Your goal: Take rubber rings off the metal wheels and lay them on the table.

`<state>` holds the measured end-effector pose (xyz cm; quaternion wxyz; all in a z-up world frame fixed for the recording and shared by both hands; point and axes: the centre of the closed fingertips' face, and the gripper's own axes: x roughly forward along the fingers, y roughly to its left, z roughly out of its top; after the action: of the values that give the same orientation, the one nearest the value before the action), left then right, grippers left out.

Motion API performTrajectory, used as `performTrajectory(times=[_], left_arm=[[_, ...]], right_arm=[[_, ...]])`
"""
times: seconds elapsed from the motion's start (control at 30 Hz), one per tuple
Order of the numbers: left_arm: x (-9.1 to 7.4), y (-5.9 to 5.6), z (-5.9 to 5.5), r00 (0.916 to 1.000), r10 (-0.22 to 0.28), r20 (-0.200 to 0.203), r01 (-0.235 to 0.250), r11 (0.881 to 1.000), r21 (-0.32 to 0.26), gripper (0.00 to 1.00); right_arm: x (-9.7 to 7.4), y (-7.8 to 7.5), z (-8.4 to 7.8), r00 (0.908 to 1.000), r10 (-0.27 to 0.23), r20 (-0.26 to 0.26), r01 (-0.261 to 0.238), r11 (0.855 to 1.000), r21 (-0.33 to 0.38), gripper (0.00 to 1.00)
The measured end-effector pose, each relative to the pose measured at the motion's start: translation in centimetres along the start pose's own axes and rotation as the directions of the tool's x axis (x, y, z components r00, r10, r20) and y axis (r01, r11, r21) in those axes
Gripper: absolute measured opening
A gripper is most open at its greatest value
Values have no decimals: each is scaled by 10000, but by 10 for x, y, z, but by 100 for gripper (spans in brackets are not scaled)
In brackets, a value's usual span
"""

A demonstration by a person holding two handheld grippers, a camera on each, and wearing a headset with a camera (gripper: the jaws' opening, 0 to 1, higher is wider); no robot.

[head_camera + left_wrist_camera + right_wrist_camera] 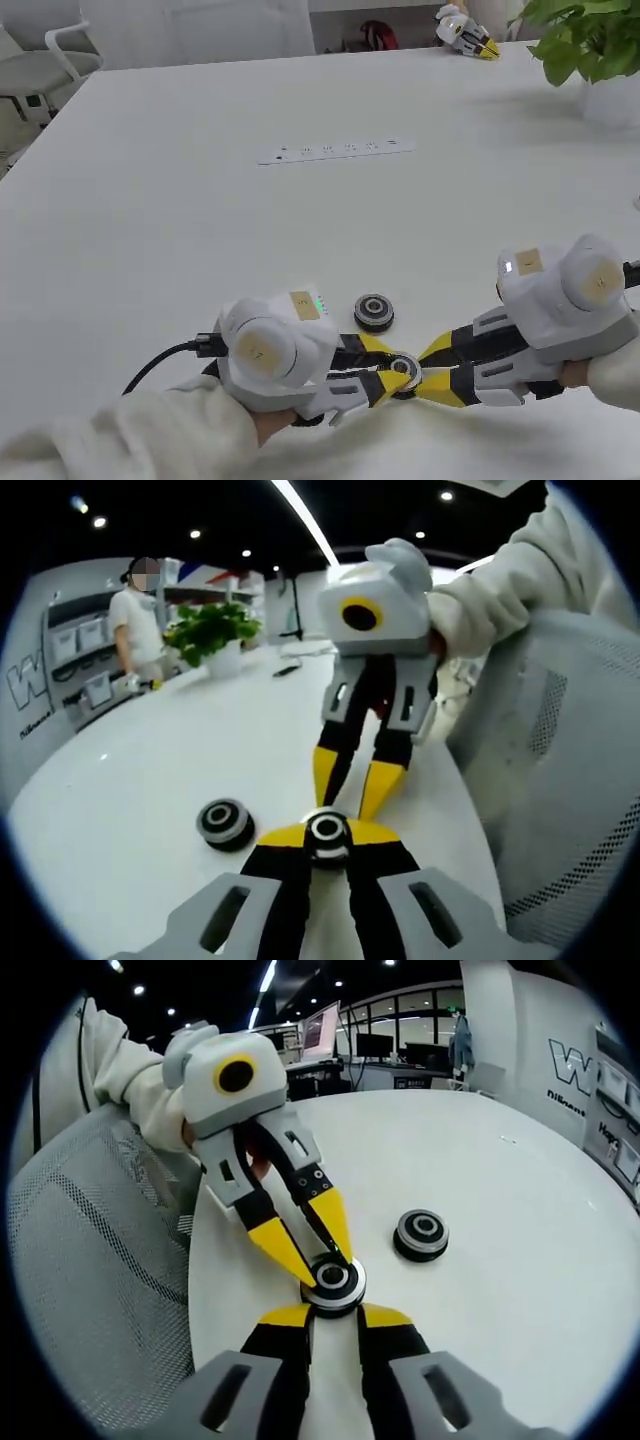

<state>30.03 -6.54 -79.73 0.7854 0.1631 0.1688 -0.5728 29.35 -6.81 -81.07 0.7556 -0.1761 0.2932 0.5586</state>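
Sleeve (150, 430) sits closest to us in head view, w/ left gripper (390, 368) just past it and a black cable (165, 360) running off its back. Left jaws are nearly closed, clamped on the held wheel (405, 370) from both sides. In left gripper view we see it seated between the yellow tips.

Right gripper (430, 370) comes in from the opp side, tip to tip w/ the left. Its jaws are narrowed to a slim gap and pinch the same wheel's edge. We can't tell if that wheel's ring is lifted at all.

Held wheel is near the front edge of the table (200, 200); resting on it or just above, we can't tell.

Second wheel (374, 311) lies flat on the table just beyond the grippers, apart from both, w/ its black outer ring (204, 828) on.

Farther back we see a power strip (335, 151) mid-table and a plant (585, 40) at the far right corner.
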Motion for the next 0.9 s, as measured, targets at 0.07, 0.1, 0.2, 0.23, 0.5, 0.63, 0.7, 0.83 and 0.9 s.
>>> performTrajectory(times=[0.07,0.1,0.2,0.23,0.5,0.63,0.7,0.83,0.9], left_arm=[[0,0,0,10000,9,-12,-9,10000,5,14],[-1,0,0,10000,10,-14,-10,10000,5,14],[-2,0,-1,10000,-21,-10,21,10000,6,14],[-2,-1,-1,10000,-80,-12,80,10000,10,14],[-3,0,-1,10000,-65,8,65,10000,16,14],[-3,0,-1,10000,-78,32,78,10000,26,14],[-3,0,-1,10000,-75,52,75,10000,52,14],[-4,0,-1,9999,-80,89,79,9999,103,14],[-4,0,-1,9999,-95,120,94,9999,107,13]], right_arm=[[0,1,0,10000,2,-22,-3,9999,-130,13],[0,1,0,10000,6,-31,-7,9999,-139,12],[0,0,-2,9999,-42,-159,38,9997,-251,8],[-1,-3,-4,9992,-193,-341,179,9990,-418,4],[0,-3,-2,9993,-193,-335,172,9980,-609,2],[-1,-7,-1,9989,-358,-317,339,9978,-568,0],[-1,-8,-2,9987,-399,-322,385,9983,-439,0],[-2,-10,-2,9983,-450,-366,459,9986,255,0],[-3,-11,-1,9986,-436,-304,454,9972,593,0]])
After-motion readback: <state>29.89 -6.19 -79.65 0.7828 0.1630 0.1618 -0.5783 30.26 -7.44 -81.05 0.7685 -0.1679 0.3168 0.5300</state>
